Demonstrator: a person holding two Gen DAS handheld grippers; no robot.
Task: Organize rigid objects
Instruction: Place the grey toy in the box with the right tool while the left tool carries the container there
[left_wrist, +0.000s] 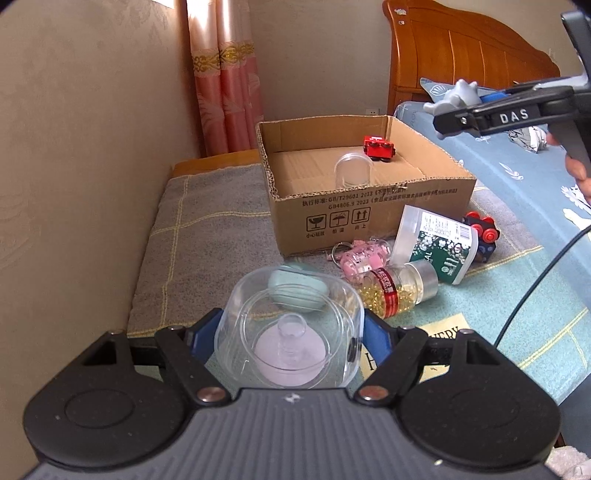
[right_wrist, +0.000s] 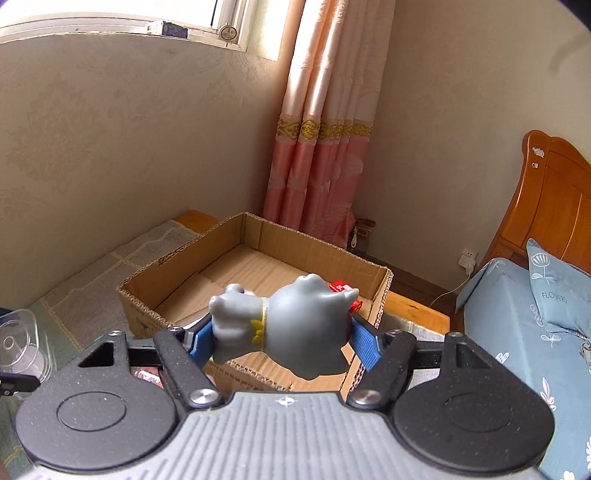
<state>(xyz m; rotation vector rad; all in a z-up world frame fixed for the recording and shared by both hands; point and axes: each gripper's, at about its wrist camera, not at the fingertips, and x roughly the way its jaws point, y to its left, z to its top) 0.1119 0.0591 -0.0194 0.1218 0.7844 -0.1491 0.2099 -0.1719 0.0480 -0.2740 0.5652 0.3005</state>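
Soft daylight from the window (right_wrist: 225, 22), sharp focus, fisheye-bent edges.

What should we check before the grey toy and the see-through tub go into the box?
1. Right gripper pinches the grey toy from both sides: ok.
2. Left gripper grips the clear tub on both sides: ok.
3. Cardboard box is open on top: ok.
4. Free floor inside beside the red toy car and clear cup: ok.
5. Grey toy already above the box opening: cannot tell.
6. Tub's lid is firmly shut: cannot tell.
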